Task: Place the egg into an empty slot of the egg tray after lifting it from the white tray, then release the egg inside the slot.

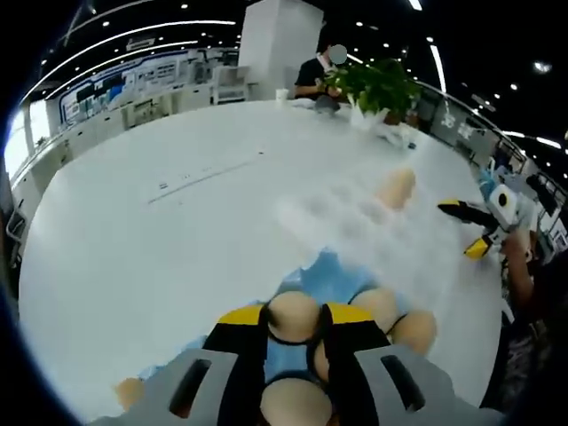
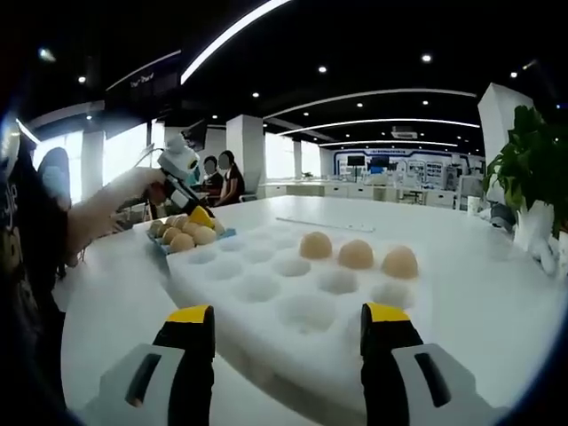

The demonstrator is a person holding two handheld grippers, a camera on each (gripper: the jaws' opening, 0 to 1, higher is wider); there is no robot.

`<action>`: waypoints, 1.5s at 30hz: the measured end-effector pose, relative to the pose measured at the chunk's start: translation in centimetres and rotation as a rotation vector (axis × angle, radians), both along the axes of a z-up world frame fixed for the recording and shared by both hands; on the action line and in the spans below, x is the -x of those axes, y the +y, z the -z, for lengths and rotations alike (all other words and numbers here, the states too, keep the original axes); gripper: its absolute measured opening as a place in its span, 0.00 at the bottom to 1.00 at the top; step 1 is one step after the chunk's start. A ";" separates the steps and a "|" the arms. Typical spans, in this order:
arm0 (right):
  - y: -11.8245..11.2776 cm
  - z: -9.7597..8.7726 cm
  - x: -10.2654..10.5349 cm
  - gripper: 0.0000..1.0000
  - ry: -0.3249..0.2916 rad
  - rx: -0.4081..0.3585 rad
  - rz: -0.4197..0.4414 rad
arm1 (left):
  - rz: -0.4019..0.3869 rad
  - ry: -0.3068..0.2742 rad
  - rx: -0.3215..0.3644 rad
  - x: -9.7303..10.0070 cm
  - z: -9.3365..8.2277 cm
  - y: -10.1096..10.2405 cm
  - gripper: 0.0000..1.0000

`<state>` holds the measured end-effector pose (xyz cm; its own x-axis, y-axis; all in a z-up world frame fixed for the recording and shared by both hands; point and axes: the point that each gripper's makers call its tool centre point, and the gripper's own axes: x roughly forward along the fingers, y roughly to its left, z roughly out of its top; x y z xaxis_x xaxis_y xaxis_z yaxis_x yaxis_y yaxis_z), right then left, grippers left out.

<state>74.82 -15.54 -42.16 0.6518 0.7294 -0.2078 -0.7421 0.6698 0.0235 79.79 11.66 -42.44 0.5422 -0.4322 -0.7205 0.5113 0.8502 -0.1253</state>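
Eggs: three sit in the white egg tray (image 2: pixel 293 302) along its far edge. Left gripper (image 1: pixel 294 321) pinches one egg (image 1: pixel 294 316) over the blue tray (image 1: pixel 333 275), which holds about five. Right gripper (image 2: pixel 288 333) hangs spread before the egg tray's near edge.

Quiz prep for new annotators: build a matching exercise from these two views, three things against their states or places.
Things:
1. left gripper
2. right gripper
3. white egg tray

States:
A. holds three eggs in its far row
B. jaws closed around an egg over the blue tray
C. jaws wide apart, nothing between them

Pairs: 1-B, 2-C, 3-A
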 end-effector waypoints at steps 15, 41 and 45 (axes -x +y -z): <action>-0.3 -0.2 -0.1 0.67 -0.007 -0.034 -0.012 | 0.064 0.020 -0.135 -0.7 0.3 -0.2 0.24; -0.2 -0.3 0.1 0.67 -0.021 -0.045 -0.013 | 0.059 0.015 -0.104 0.3 -1.2 0.9 0.21; -0.2 -0.2 0.1 0.67 -0.023 -0.044 -0.017 | 0.060 0.091 -0.118 0.7 0.0 0.6 0.23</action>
<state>74.69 -15.73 -41.92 0.6435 0.7485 -0.1602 -0.7540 0.6559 0.0359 79.07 12.26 -42.40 0.4481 -0.3708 -0.8135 0.5524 0.8303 -0.0741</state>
